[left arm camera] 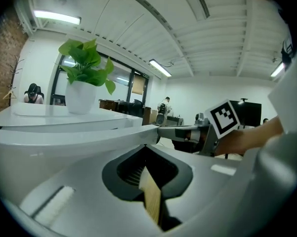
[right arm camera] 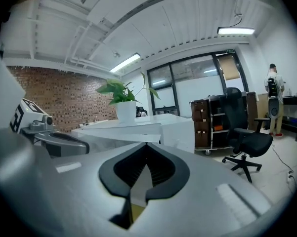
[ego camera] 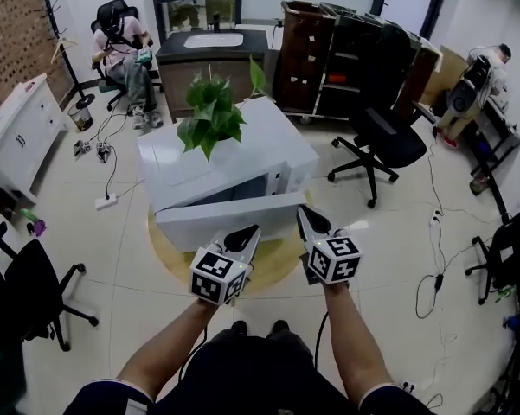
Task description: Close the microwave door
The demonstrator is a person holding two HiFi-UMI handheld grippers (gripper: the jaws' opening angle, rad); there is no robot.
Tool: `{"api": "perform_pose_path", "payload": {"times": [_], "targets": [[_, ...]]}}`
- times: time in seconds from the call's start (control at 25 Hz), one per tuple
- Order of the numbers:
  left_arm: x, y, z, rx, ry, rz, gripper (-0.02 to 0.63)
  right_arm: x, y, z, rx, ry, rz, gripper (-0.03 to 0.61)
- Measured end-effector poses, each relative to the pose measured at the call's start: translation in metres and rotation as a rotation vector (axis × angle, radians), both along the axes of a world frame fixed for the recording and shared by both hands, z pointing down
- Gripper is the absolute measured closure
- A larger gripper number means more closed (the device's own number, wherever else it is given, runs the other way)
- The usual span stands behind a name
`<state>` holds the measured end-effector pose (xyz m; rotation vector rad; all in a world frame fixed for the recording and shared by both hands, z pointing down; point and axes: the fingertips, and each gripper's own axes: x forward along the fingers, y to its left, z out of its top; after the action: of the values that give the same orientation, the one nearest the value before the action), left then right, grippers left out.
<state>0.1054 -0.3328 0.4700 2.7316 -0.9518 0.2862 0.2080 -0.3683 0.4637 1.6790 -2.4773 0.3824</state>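
Microwave door (ego camera: pixel 229 219) stands ajar; white pot (left arm camera: pixel 80 98) on top holds plant (left arm camera: pixel 86 63).

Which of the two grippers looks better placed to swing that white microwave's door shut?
Probably the left gripper: its shut tip is at the front edge of the open white microwave door, nearer the middle. The right gripper sits at the door's right corner.

The head view looks steeply down from above and behind the left gripper (ego camera: pixel 245 234) and right gripper (ego camera: pixel 303 219), with the microwave (ego camera: pixel 234 167) just beyond their tips. Each gripper view looks low along its own jaws, close against the microwave, and both share the potted plant (left arm camera: pixel 86 65) ahead.
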Motion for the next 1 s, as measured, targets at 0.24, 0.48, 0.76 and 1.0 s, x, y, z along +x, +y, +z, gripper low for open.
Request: {"api": "perform_pose_path", "payload": {"times": [0.24, 0.48, 0.76, 1.0], "targets": [[-0.002, -0.011, -0.003, 0.015, -0.011, -0.051, 0.601, 0.000, -0.031, -0.001, 0.007, 0.028, -0.053, 0.577], [-0.003, -0.020, -0.001, 0.006, -0.016, -0.085, 0.601, -0.001, -0.055, 0.000, 0.004, 0.033, -0.083, 0.577], [-0.003, -0.028, -0.007, 0.015, -0.012, -0.110, 0.601, -0.008, -0.074, -0.001, 0.000, 0.033, -0.120, 0.577], [-0.002, -0.027, -0.003, 0.003, -0.011, -0.118, 0.601, -0.008, -0.077, 0.001, -0.006, 0.022, -0.141, 0.577]]}}
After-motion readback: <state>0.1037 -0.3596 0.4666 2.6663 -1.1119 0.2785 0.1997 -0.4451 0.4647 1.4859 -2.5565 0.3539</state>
